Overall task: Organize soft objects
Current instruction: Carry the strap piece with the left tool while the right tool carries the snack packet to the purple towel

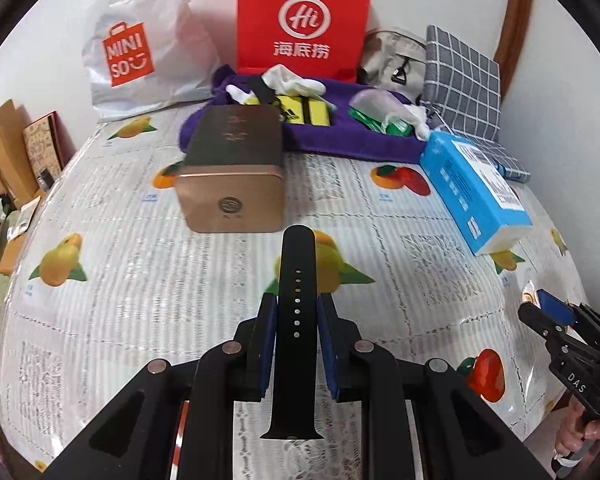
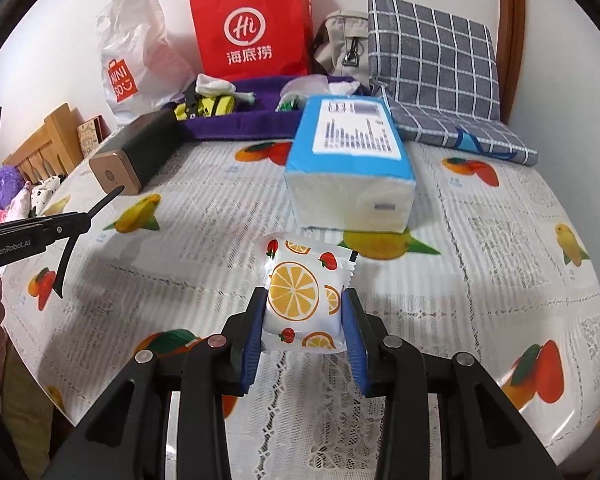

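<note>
My left gripper (image 1: 297,312) is shut on a black watch strap (image 1: 297,264) with a row of holes, held above the table; the strap (image 2: 100,204) also shows bent in the right wrist view. My right gripper (image 2: 305,312) is shut on a white tissue pack (image 2: 302,296) printed with orange slices and strawberries. A purple tray (image 1: 340,136) at the back holds white cloths, a yellow-black item and a green packet.
A gold-and-black box (image 1: 232,168) lies mid-table. A blue tissue brick (image 2: 350,160) lies right of centre. A red paper bag (image 1: 304,20), a white Miniso bag (image 1: 140,48), a grey pouch and a checked cushion (image 2: 432,60) line the wall. The fruit-print tablecloth (image 1: 140,288) covers the table.
</note>
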`<state>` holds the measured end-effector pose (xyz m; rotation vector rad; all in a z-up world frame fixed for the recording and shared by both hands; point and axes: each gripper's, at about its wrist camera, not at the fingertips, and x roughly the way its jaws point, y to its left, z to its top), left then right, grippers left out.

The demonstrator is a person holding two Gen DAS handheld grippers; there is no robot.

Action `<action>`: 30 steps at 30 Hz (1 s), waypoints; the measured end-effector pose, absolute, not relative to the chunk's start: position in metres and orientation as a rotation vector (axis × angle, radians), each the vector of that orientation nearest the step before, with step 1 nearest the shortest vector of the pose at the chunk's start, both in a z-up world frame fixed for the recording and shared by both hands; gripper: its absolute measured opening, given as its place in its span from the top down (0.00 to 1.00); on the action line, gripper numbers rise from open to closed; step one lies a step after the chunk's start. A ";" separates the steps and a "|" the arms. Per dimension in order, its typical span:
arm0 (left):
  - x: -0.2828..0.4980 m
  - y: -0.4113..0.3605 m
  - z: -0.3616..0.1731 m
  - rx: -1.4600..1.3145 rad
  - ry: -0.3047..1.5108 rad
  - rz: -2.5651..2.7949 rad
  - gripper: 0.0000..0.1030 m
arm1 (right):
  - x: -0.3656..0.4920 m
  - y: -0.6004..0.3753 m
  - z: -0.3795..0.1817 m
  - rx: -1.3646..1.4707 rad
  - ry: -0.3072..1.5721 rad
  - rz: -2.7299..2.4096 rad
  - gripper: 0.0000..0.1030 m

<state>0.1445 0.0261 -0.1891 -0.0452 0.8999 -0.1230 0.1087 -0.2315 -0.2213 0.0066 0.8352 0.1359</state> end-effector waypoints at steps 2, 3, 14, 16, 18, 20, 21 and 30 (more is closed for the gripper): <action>0.144 0.032 -0.184 -0.051 0.892 -0.116 0.81 | 0.109 -0.230 -0.216 0.002 0.830 0.139 0.64; 0.144 0.034 -0.182 -0.054 0.890 -0.109 0.81 | 0.109 -0.229 -0.214 0.000 0.828 0.140 0.64; 0.147 0.048 -0.150 -0.074 0.852 -0.081 0.81 | 0.117 -0.224 -0.177 -0.010 0.785 0.145 0.64; 0.149 0.049 -0.145 -0.081 0.856 -0.078 0.81 | 0.120 -0.225 -0.168 -0.005 0.777 0.147 0.64; 0.150 0.046 -0.140 -0.063 0.868 -0.095 0.81 | 0.122 -0.228 -0.159 0.006 0.763 0.161 0.64; 0.151 0.043 -0.133 -0.035 0.872 -0.089 0.81 | 0.124 -0.230 -0.151 0.021 0.762 0.171 0.64; 0.151 0.043 -0.130 -0.030 0.872 -0.091 0.81 | 0.125 -0.231 -0.148 0.024 0.765 0.167 0.64; 0.164 0.044 -0.116 -0.057 0.848 -0.113 0.81 | 0.140 -0.238 -0.123 0.042 0.758 0.158 0.64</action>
